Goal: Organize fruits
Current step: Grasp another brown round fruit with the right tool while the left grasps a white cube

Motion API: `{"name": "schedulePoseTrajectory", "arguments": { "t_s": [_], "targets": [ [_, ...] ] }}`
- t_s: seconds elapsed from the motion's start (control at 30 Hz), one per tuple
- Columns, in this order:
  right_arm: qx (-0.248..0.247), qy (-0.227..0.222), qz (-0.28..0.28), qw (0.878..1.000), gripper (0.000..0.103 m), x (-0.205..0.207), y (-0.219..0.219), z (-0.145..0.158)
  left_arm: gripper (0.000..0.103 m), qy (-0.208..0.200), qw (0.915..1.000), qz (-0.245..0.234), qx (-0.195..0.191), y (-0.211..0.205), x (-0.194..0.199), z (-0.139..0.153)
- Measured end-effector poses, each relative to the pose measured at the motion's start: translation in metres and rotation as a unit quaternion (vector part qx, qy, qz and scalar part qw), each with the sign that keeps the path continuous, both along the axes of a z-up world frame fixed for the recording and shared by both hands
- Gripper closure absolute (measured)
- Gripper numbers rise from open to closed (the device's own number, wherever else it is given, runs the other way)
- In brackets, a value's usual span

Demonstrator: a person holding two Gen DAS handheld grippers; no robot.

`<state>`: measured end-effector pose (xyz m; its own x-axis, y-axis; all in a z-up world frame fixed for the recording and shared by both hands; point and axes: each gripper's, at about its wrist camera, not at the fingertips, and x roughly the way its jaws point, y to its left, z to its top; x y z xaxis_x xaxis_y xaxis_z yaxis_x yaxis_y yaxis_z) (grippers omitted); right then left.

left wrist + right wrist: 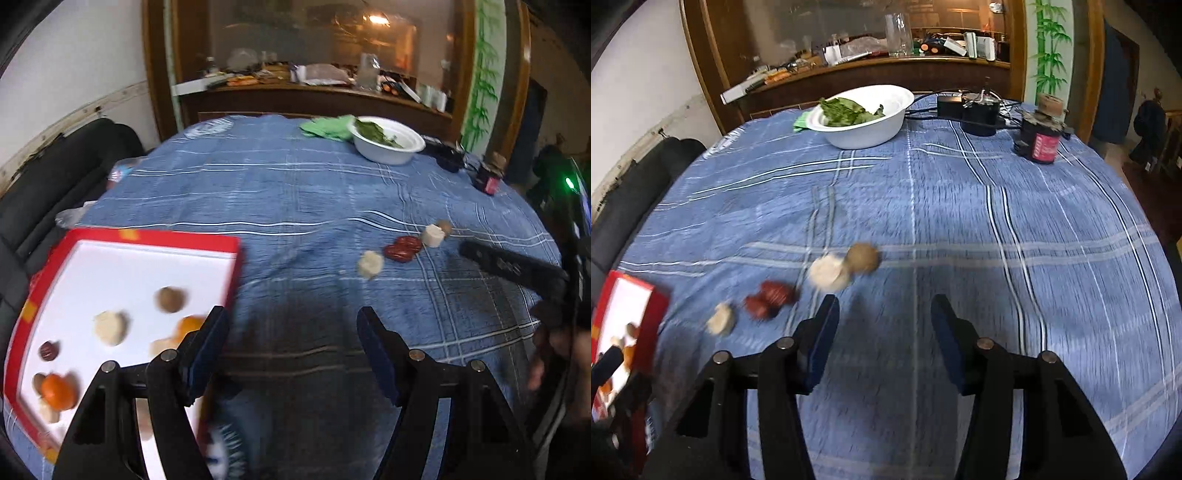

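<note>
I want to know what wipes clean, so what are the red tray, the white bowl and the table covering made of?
The red tray looks like cardboard, a box lid with a smooth white inside and thin straight walls. The white bowl looks like thin disposable foam or plastic, matte with a rolled rim; blur leaves it open. The table covering is woven cloth, blue plaid, with visible wrinkles.

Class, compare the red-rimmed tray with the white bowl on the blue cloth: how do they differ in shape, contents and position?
The tray is flat, rectangular and red-edged; the bowl is round, deep and all white. The tray holds small fruit pieces, orange, pale and brown; the bowl holds green leaves. The tray lies near the left gripper; the bowl sits at the far edge. Both rest on the checked cloth.
</note>
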<state>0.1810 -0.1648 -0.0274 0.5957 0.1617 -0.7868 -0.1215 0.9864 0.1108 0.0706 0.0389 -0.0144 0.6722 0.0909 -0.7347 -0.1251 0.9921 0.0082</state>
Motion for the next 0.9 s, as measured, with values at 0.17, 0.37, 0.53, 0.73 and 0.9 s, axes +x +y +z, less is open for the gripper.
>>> {"name": "schedulePoseTrajectory", "arguments": {
  "t_s": [0.17,0.37,0.53,0.73,0.9],
  "targets": [
    [0.003,0.004,0.004,1.000,0.056,0.036,0.002,-0.007,0.032,0.007,0.9999,-0.011,0.008,-0.016,0.024,-0.006],
    [0.005,0.009,0.029,1.000,0.057,0.047,0.013,-0.008,0.032,0.020,0.9997,-0.009,0.006,-0.022,0.043,-0.015],
    [0.026,0.018,0.066,0.997,0.057,0.039,0.003,-0.013,0.032,0.029,0.9995,-0.009,0.003,-0.021,0.051,-0.022],
    [-0.010,0.005,0.090,0.996,0.057,0.041,0.014,-0.016,0.032,0.039,0.9992,-0.008,-0.002,-0.020,0.057,-0.029],
    [-0.027,-0.008,0.089,0.996,0.058,0.050,0.019,-0.013,0.032,0.038,0.9992,-0.007,-0.002,-0.020,0.061,-0.031]
  ]
}}
